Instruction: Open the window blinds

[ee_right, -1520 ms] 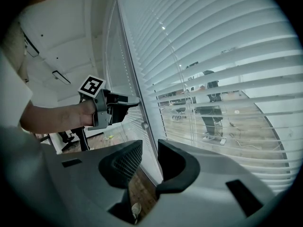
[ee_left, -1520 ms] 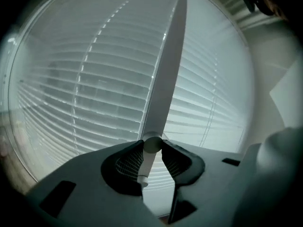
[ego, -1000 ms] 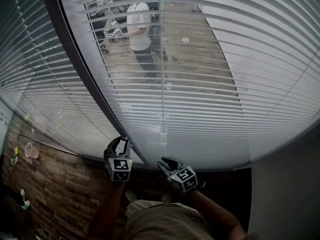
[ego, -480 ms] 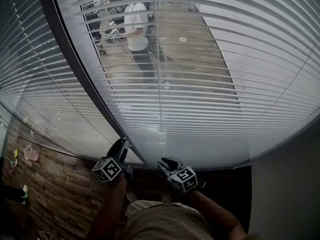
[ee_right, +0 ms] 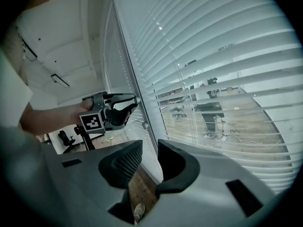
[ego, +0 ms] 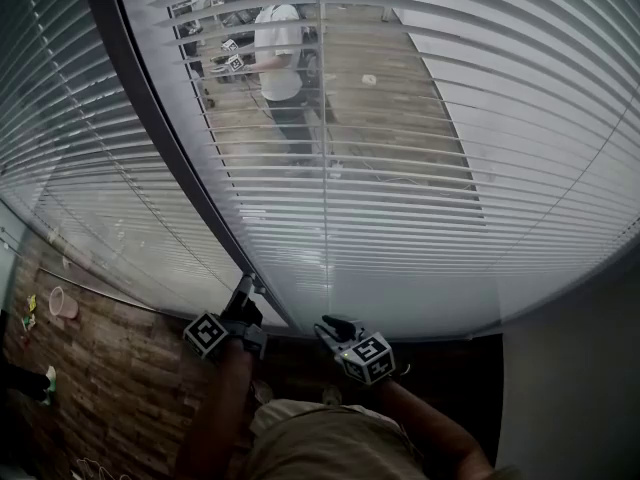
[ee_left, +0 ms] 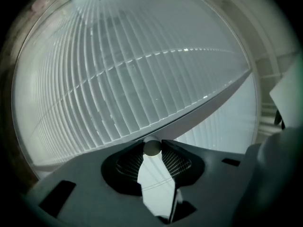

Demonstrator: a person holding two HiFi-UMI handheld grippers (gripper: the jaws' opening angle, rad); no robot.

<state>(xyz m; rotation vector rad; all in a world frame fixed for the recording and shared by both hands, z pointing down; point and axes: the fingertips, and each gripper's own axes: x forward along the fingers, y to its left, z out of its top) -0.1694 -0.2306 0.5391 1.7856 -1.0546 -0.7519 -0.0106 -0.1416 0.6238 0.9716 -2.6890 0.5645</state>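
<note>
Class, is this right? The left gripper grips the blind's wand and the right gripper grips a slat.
No. The right gripper grips nothing: the right gripper view shows its jaws shut and empty. The left gripper, jaws just closed, does grip the wand.

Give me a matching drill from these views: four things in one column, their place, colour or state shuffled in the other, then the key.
Things
1. round knob
2. right gripper
3. pink cup
4. blind slats

Descriptions
A. white, running horizontally
B. between the jaw tips of the left gripper
C. on the wooden floor, far left
D. holds nothing

Pairs: 1-B, 2-D, 3-C, 4-A

Note: the left gripper's jaws have just been closing, with the knob between them.
</note>
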